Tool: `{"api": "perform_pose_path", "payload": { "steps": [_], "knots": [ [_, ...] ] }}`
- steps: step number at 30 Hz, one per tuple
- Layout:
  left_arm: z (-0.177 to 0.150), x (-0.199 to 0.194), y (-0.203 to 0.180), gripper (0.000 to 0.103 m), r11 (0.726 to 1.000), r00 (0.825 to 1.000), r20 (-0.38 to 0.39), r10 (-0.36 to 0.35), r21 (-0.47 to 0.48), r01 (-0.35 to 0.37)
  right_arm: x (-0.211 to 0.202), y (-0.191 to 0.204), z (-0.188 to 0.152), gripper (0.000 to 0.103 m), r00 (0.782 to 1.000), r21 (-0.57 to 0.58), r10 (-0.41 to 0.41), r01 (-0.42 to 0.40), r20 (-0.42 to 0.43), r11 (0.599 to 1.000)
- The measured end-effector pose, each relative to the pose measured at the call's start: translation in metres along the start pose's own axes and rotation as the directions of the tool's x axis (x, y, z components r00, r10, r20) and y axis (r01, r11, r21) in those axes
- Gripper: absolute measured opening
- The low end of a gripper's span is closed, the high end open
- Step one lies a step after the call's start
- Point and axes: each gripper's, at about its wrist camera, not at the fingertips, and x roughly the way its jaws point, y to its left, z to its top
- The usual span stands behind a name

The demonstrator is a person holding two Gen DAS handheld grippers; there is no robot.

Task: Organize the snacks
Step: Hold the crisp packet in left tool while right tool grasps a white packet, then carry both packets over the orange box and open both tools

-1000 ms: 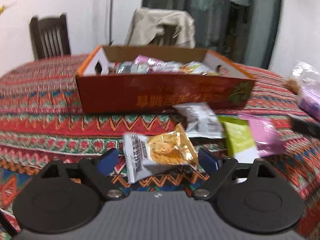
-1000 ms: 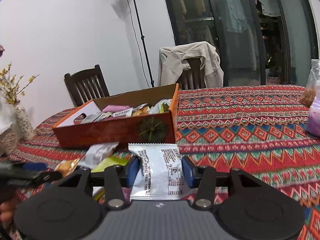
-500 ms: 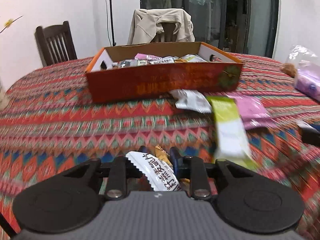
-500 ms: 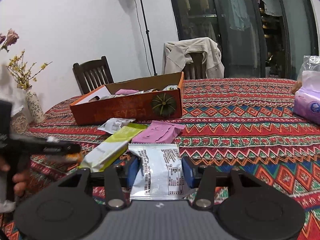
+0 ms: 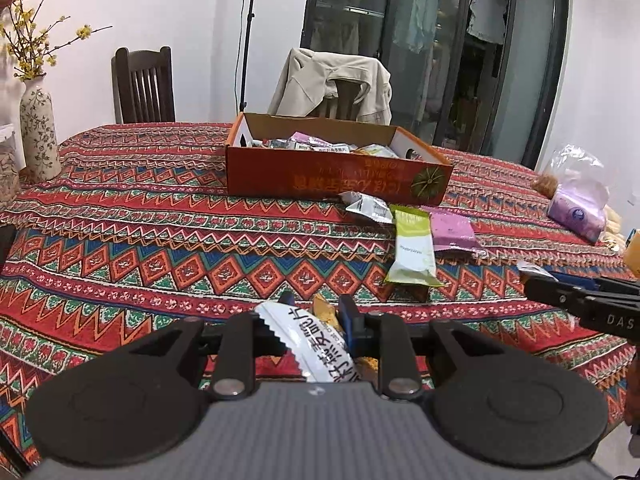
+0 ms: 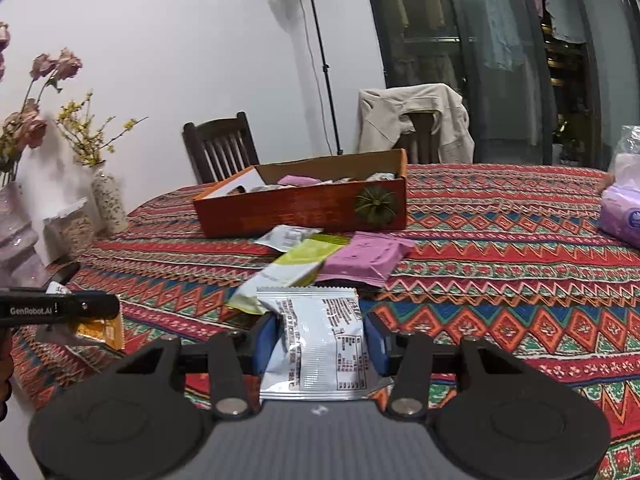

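Two grippers each clamp a snack: the left gripper (image 5: 316, 312) a white-and-orange crinkled foil packet (image 5: 316, 340), the right gripper (image 6: 320, 340) a silver printed foil packet (image 6: 316, 340), above the patterned red tablecloth (image 6: 500, 280) edge.

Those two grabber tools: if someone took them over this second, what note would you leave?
Left gripper: jaws shut on an orange-and-white snack packet.
Right gripper: jaws shut on a silver packet.
Orange box sits mid-table, several snacks already inside.
On the tablecloth in front of the box: a small silver packet, a green packet and a pink packet.
Left to do: probably drop both held packets in the box, then fetch those three.
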Motion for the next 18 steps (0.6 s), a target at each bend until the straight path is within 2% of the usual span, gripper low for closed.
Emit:
{"api": "perform_pose_path", "payload": {
  "steps": [5, 10, 15, 18],
  "knots": [
    [0.021, 0.003, 0.001, 0.025, 0.999, 0.999, 0.039, -0.030, 0.033, 0.028, 0.000, 0.005, 0.005, 0.046, 1.000, -0.001, 0.006, -0.006, 0.003, 1.000],
    [0.084, 0.026, 0.011, 0.025, 0.990, 0.990, 0.134, -0.032, 0.137, 0.014, 0.013, 0.005, 0.039, 0.046, 0.998, -0.056, 0.042, -0.040, 0.044, 0.998],
    [0.165, 0.097, 0.027, 0.025, 0.987, 0.984, 0.174, 0.040, 0.146, -0.066, 0.061, -0.007, 0.106, 0.046, 0.994, -0.112, 0.055, -0.045, 0.091, 0.993],
    [0.208, 0.151, 0.035, 0.025, 0.993, 0.990, 0.143, 0.012, 0.116, -0.029, 0.113, -0.021, 0.150, 0.046, 0.995, -0.104, 0.056, -0.048, 0.080, 0.993]
  ]
}}
